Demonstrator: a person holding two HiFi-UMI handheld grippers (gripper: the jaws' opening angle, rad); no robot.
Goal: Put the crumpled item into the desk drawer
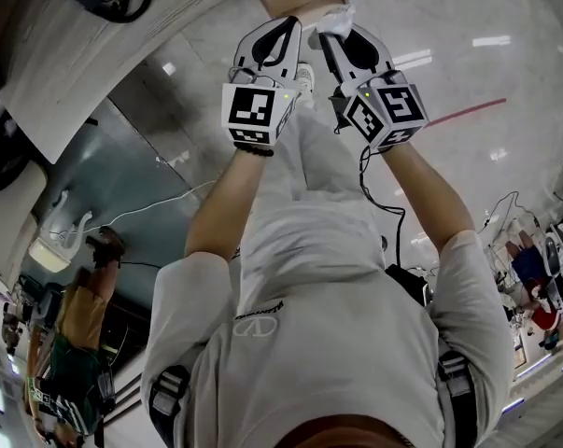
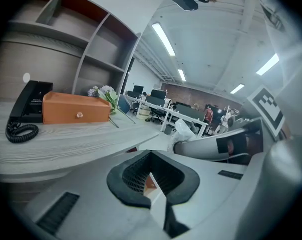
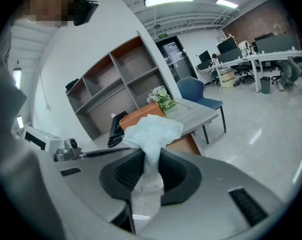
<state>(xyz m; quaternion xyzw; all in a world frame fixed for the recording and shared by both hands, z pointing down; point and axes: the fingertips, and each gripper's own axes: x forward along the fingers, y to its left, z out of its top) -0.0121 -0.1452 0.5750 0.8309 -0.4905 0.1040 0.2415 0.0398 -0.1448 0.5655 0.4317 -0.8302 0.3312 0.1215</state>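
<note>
The crumpled item is a white tissue, and my right gripper is shut on it, with its bunched end sticking out past the jaw tips. In the head view both grippers are held side by side in front of me. The right gripper carries the tissue; the left gripper has its jaws together with nothing between them. The left gripper faces the grey wood desk, and the right gripper with the tissue shows beside it. An orange-brown panel hangs under the desk top.
On the desk stand a black telephone, an orange box with a small knob and a bunch of flowers. Open shelves rise behind it, and a blue chair stands at its far end. Another person is at the lower left.
</note>
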